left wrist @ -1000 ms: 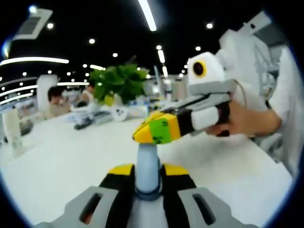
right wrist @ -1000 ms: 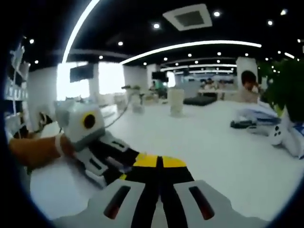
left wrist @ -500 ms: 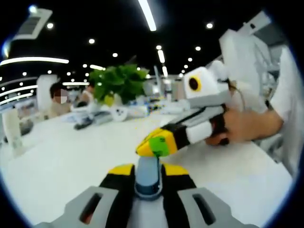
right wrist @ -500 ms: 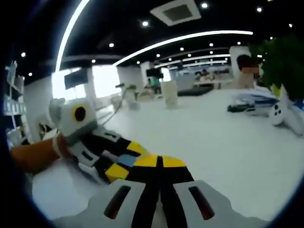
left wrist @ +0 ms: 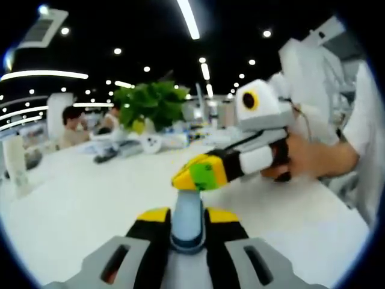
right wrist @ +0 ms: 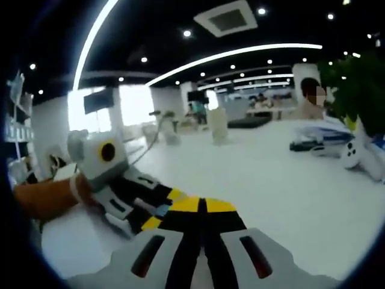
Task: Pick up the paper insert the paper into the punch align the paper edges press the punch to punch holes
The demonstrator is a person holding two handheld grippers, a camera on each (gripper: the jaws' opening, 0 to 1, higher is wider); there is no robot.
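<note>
The left gripper point(left wrist: 188, 212) pinches a pale blue, upright punch handle point(left wrist: 187, 218); the right gripper point(right wrist: 200, 205), jaws pressed together, hovers just above it. No paper visible; pressing seems under way.

The large white glossy table point(left wrist: 78, 198) spans the lower half of both views. At its far edge, upper left of centre in the left gripper view, a green leafy potted plant point(left wrist: 153, 105) and small white and dark items point(left wrist: 129, 146) rest on it.
</note>
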